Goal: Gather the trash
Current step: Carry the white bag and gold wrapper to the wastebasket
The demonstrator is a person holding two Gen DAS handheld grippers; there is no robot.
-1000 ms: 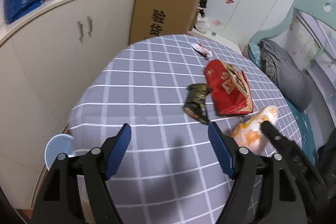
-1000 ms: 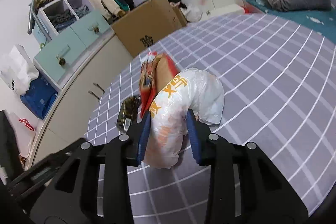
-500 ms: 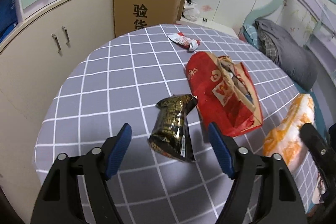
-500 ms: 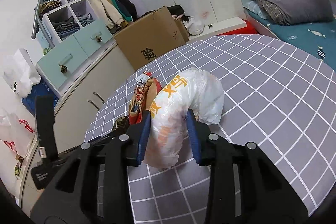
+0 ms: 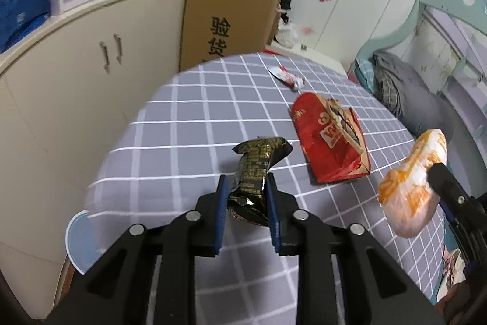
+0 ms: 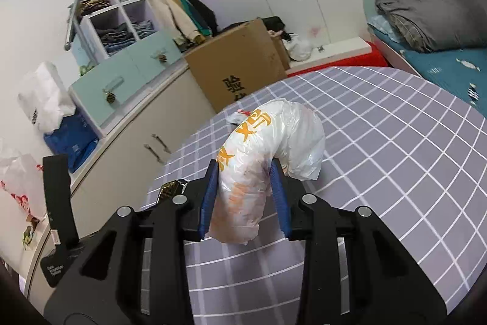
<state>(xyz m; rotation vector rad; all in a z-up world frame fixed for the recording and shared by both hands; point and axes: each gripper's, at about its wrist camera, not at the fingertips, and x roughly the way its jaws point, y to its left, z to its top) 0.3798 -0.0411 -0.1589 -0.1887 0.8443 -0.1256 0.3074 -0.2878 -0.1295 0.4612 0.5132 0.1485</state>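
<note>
- Round table under a grey checked cloth [image 5: 188, 124], with bits of trash scattered over it; beige cabinets and a cardboard box [image 5: 226, 20] behind, a bed off to the right.
- White plastic bag with orange print [image 6: 268, 154], pinched at its lower end between the blue pads of the right gripper [image 6: 245, 197]; raised clear of the cloth, to judge from the left wrist view, with the free end curling over and hanging forward.
- Torn red snack bag [image 5: 330, 139], lying flat mid-table, untouched, just beside the dark wrapper.
- Black-and-gold wrapper [image 5: 257, 172], crumpled, lower end between the pads of the left gripper [image 5: 246, 213]; jaws closing on it, pads seemingly at its sides, though a firm pinch cannot be confirmed.
- Small red-and-white wrapper [image 5: 286, 76], far side of the table, well apart from the rest.
- Step in hand, by judgement: securing the dark wrapper.
- Next move, likely: finish the squeeze, lift straight up, check for slipping foil; then into the white bag, if that serves as the trash bag, whose mouth is not visible here.
</note>
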